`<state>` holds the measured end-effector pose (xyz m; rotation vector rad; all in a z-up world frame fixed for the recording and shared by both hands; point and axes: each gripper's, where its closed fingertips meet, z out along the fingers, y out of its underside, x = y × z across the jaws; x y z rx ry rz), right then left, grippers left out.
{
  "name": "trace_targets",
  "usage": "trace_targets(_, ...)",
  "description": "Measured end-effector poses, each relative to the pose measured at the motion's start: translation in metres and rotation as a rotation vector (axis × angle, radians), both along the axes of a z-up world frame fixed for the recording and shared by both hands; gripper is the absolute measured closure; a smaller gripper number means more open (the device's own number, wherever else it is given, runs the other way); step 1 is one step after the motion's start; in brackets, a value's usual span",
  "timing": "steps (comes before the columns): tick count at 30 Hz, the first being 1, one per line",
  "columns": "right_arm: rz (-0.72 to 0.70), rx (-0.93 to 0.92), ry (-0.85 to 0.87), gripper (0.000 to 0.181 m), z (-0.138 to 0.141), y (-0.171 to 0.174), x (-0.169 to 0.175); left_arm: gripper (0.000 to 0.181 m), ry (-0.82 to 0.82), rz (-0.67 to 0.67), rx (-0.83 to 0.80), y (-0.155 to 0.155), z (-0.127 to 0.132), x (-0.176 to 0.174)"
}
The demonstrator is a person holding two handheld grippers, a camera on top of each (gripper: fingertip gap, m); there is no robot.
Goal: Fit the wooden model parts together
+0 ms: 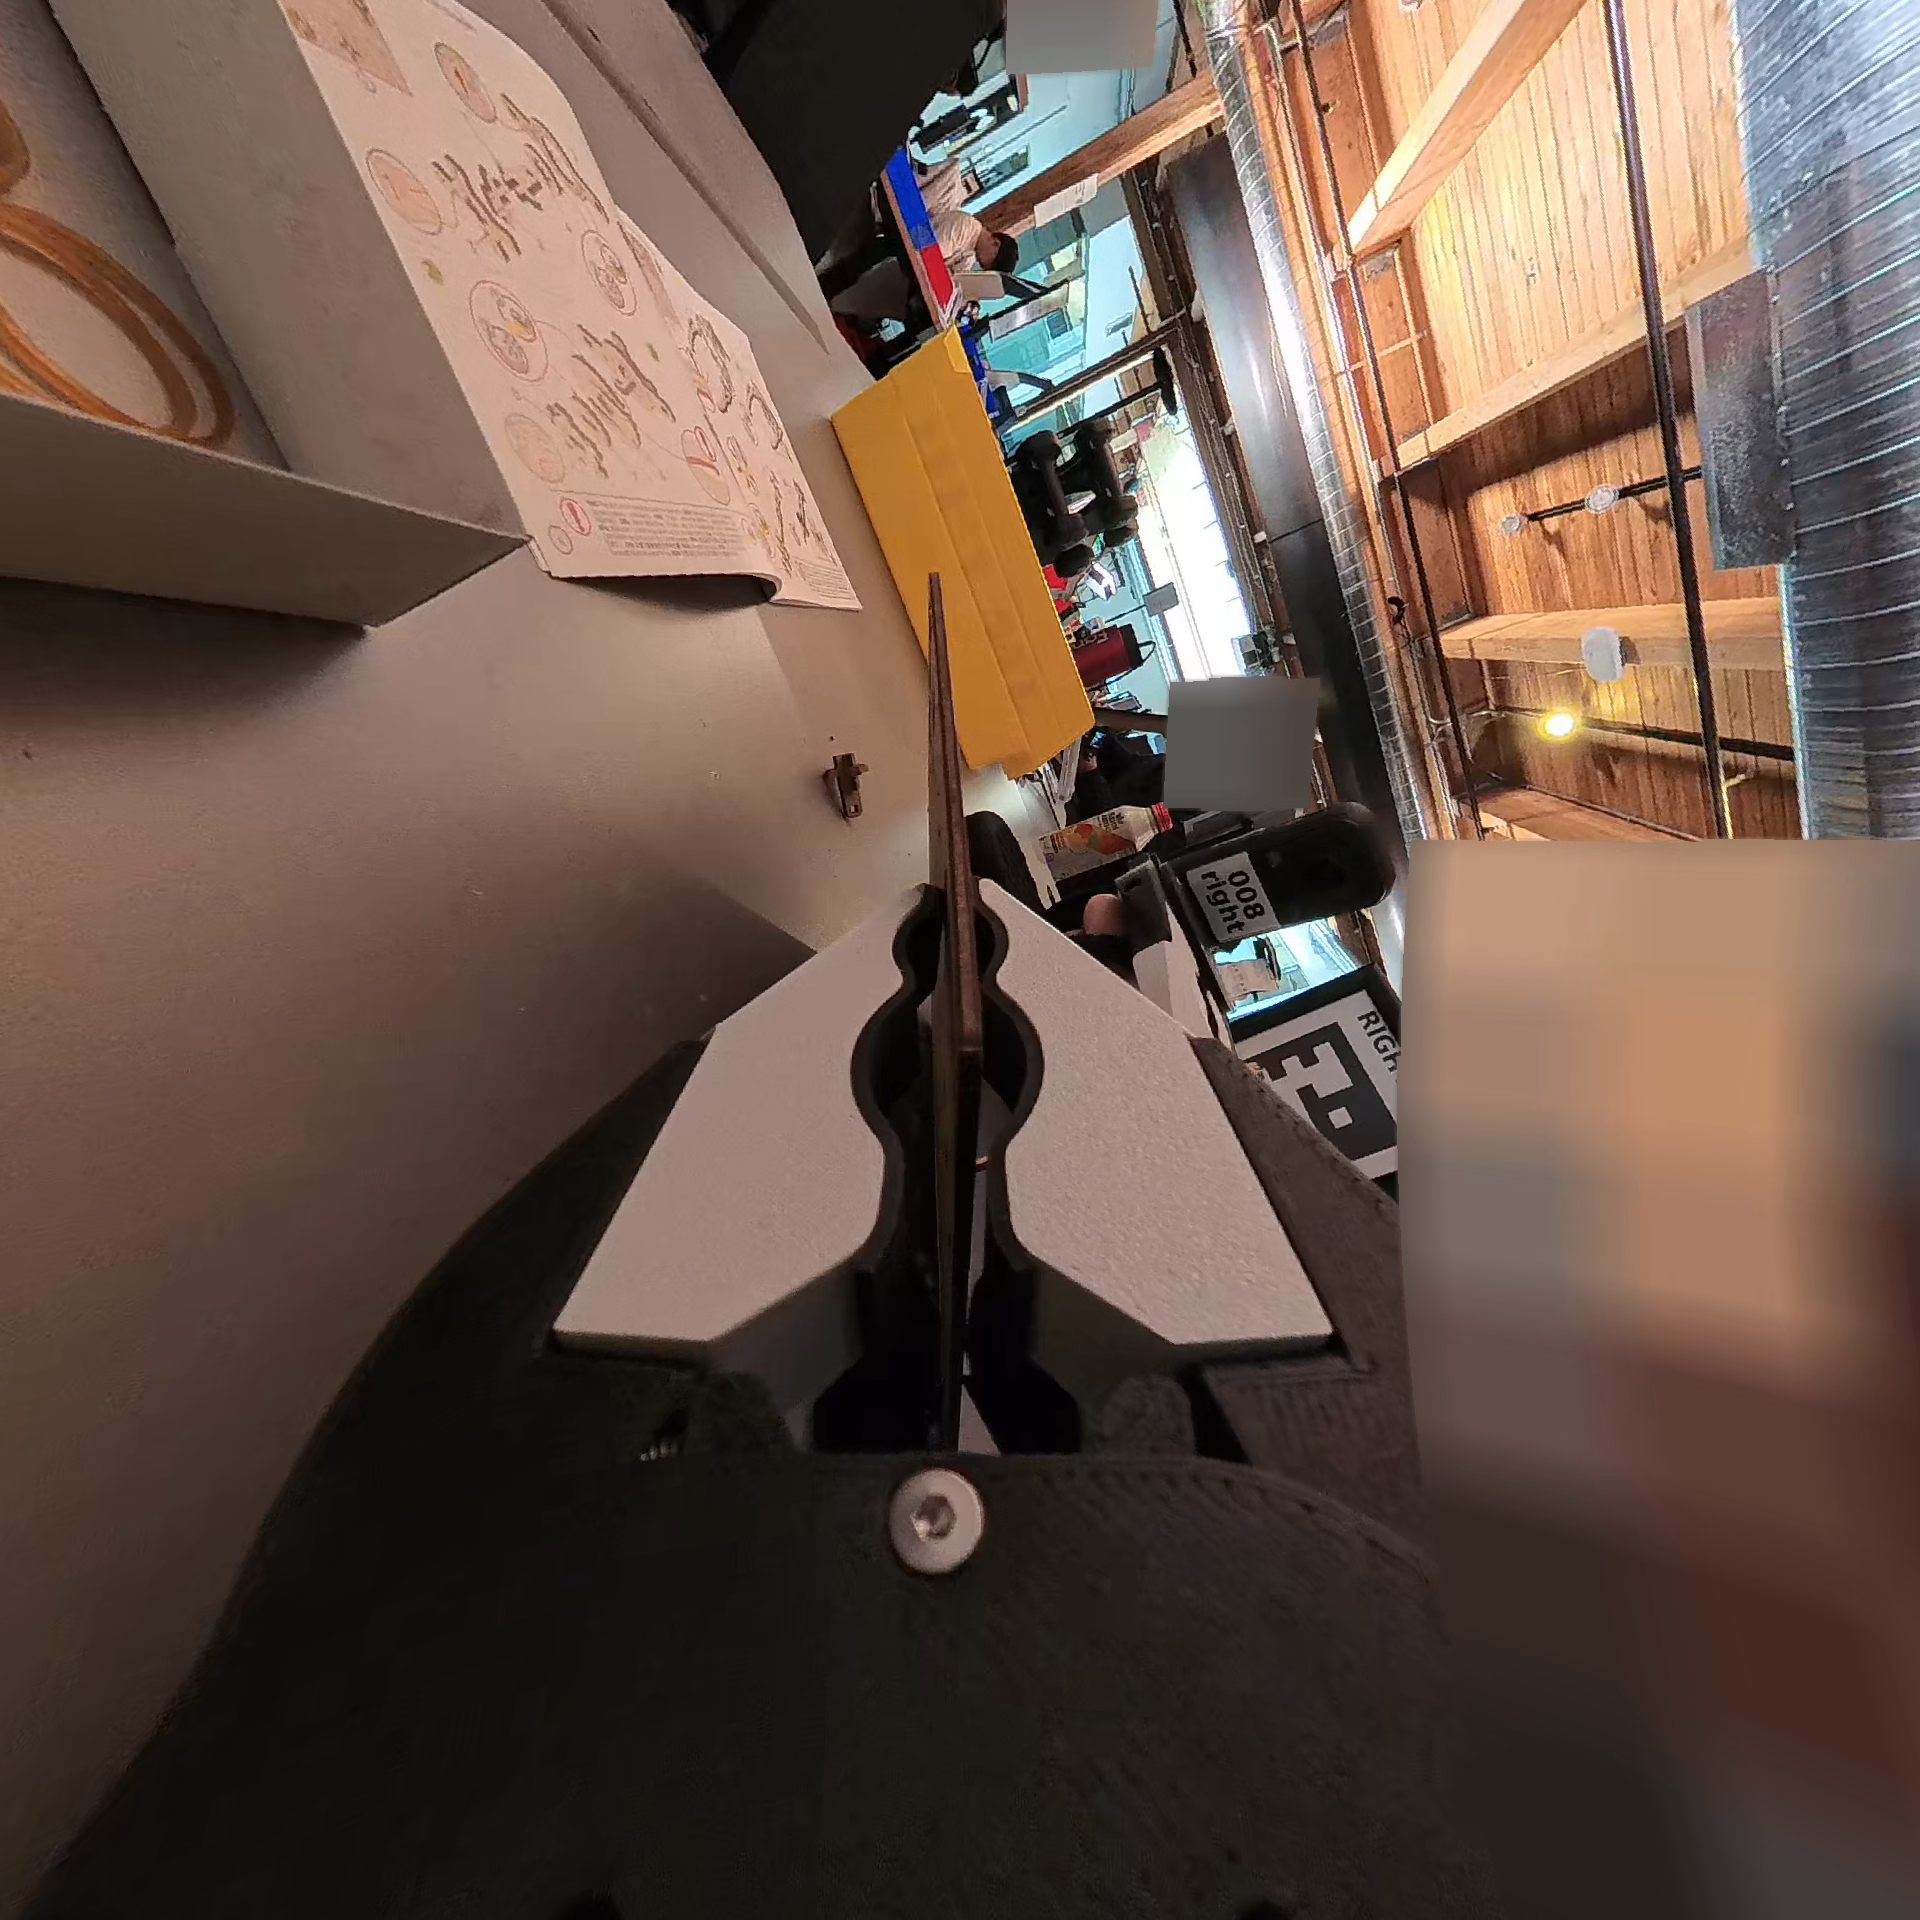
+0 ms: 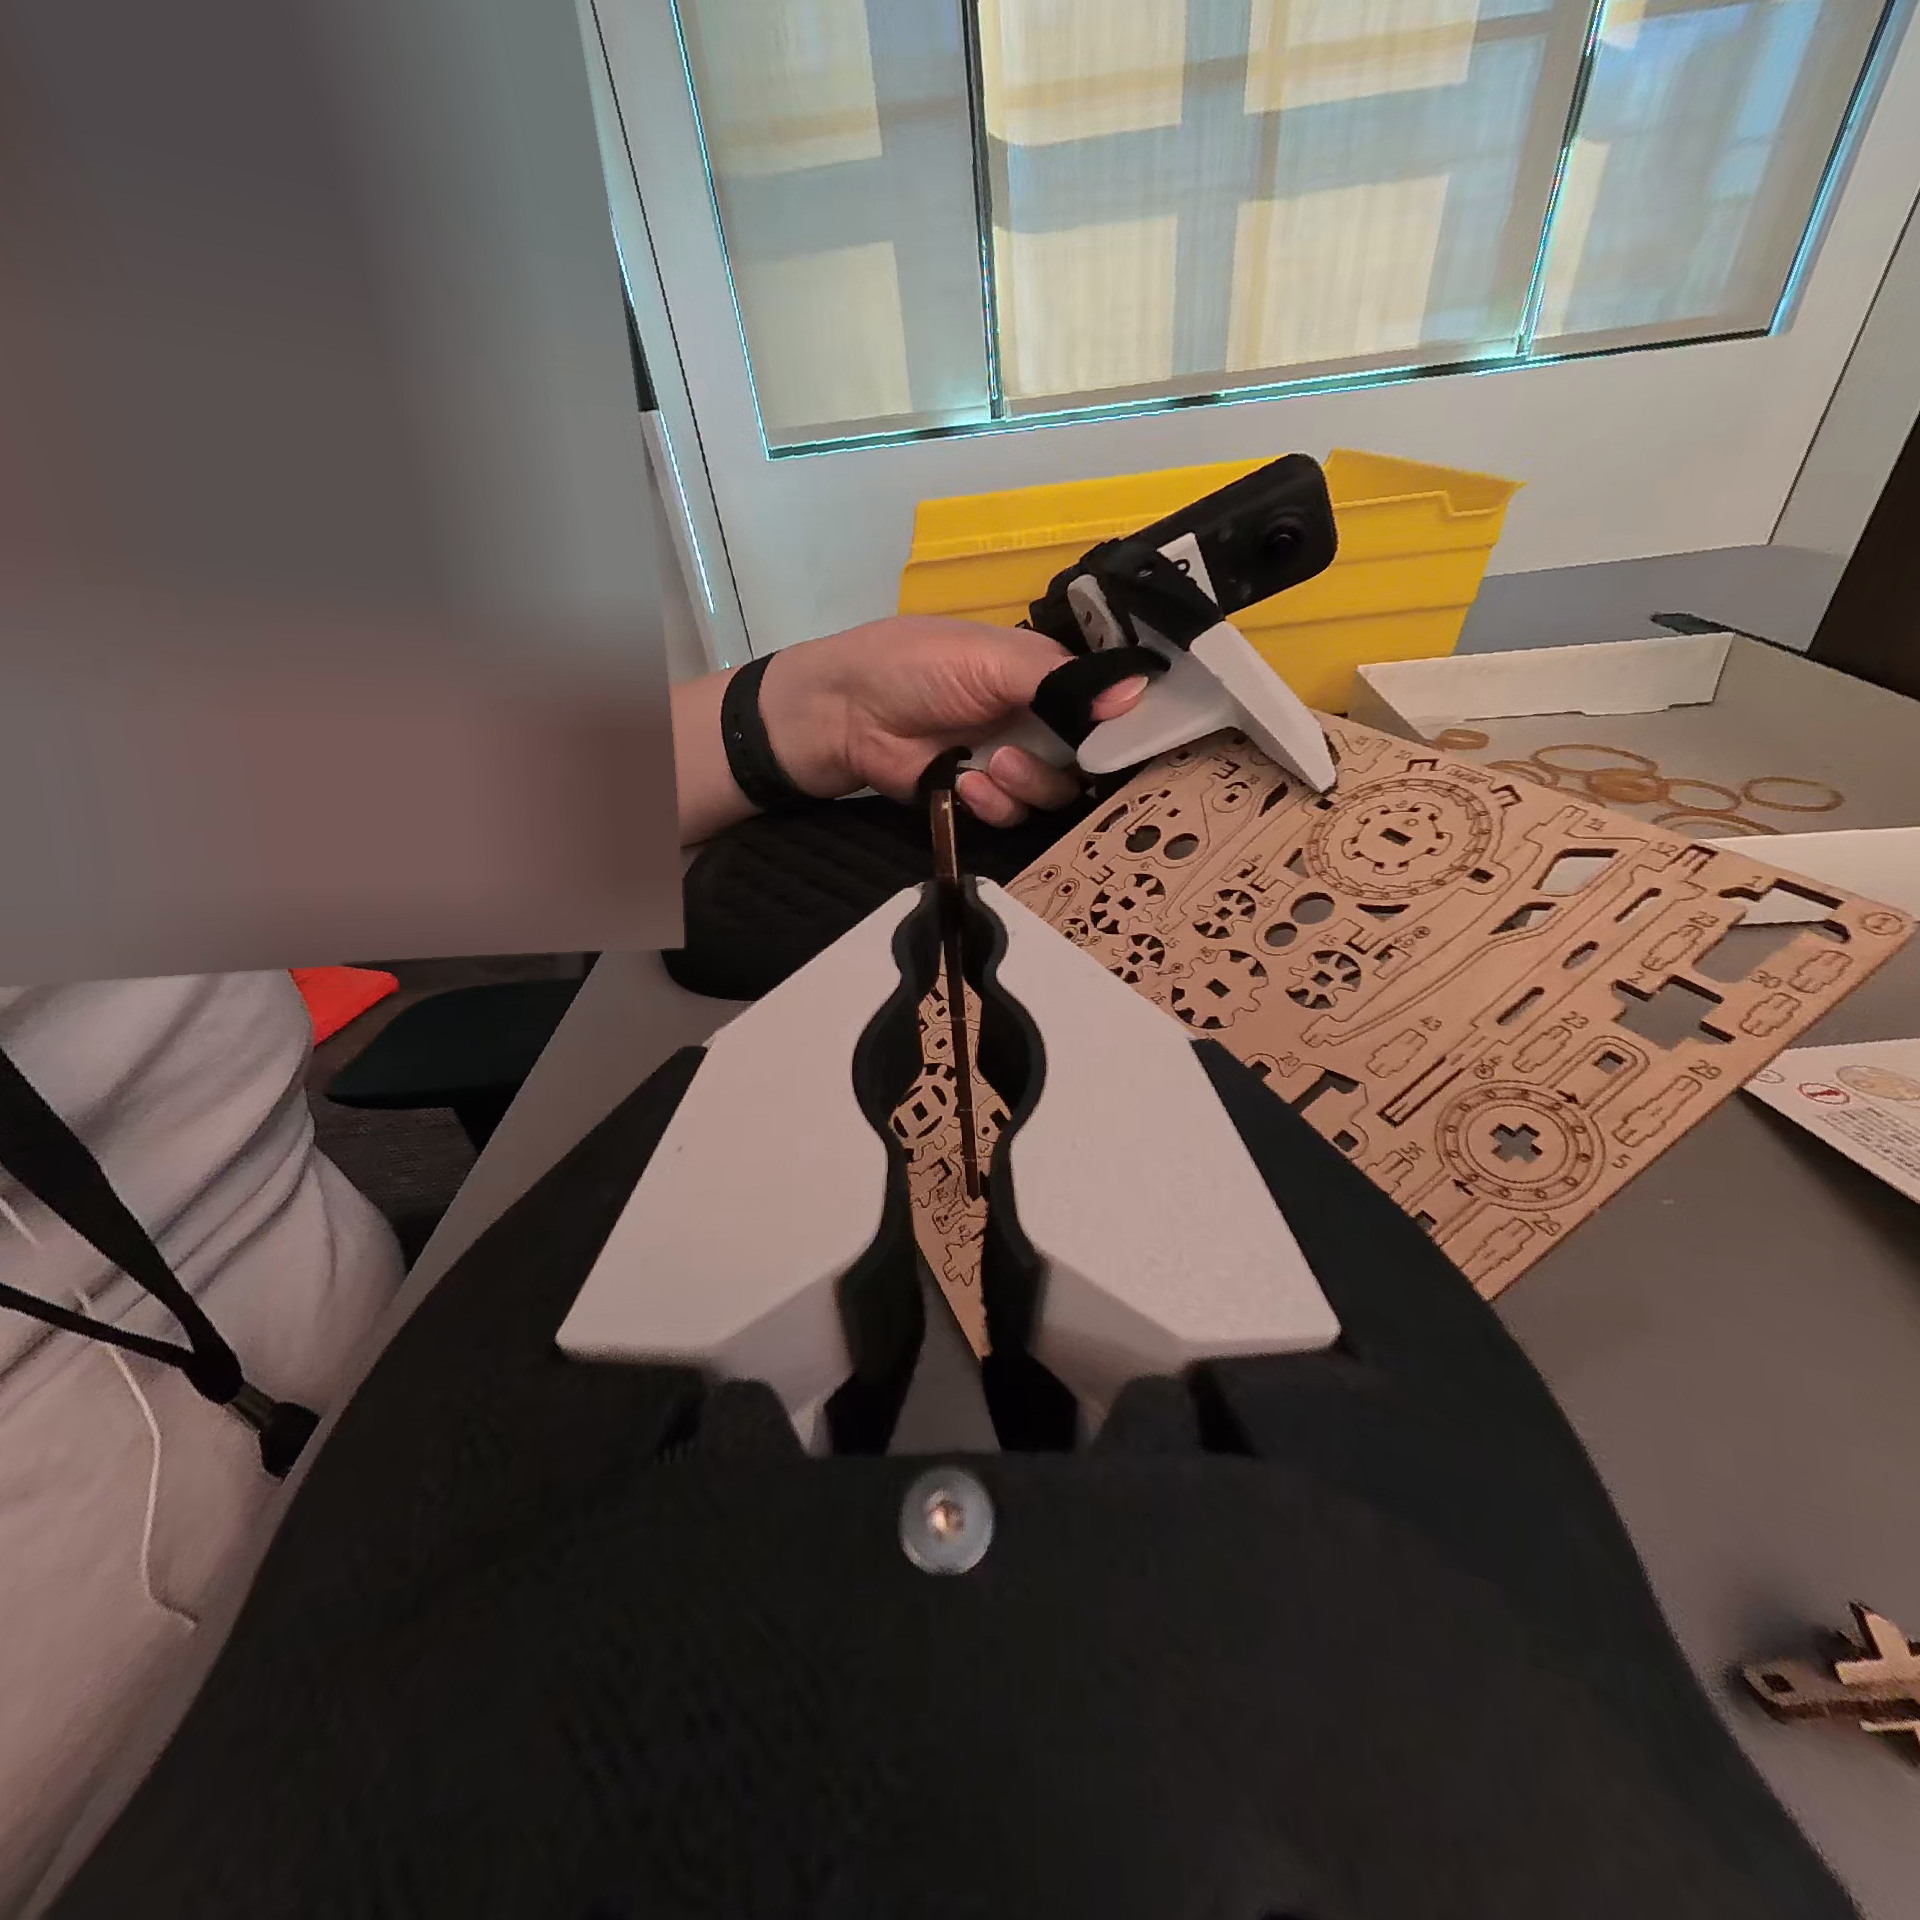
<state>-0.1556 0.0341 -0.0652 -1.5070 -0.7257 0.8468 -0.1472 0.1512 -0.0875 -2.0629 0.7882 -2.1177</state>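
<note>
Left hand-held gripper [image 1: 951, 914] is rolled on its side – tabletop [image 1: 416, 883] runs vertically down the left of its view, ceiling on the right. Its jaws are clamped on a thin wooden piece [image 1: 948, 790], seen edge-on, sticking out past the tips.

Right hand-held gripper [image 2: 951, 894] is held level above the tabletop edge, jaws pinched on another thin wooden part [image 2: 945, 842], also edge-on. In the right wrist view the person's left hand [image 2: 914, 707] grips the left tool's handle, a black band on the wrist, fingers through the trigger loop; that tool's white fingers point down towards the laser-cut wooden sheet [image 2: 1507, 997] – contact cannot be told.

Sheet lies flat on the grey tabletop, many cut-outs already empty. A small assembled wooden cross piece [image 2: 1860, 1683] sits near the right edge, well apart from the sheet. Rubber bands [image 2: 1662, 790] are scattered beyond the sheet; a yellow bin [image 2: 1403, 582] stands behind; an instruction leaflet [image 1: 582, 343] lies open nearby. Windows behind the tabletop; timber ceiling with ducting in the left view.
</note>
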Motion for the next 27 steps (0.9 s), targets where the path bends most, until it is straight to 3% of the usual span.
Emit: trace_targets(27,0.017,0.097,-0.068,0.179,-0.001,-0.012,-0.006,0.18,0.009,0.0,-0.013,0.001,-0.002,0.0)
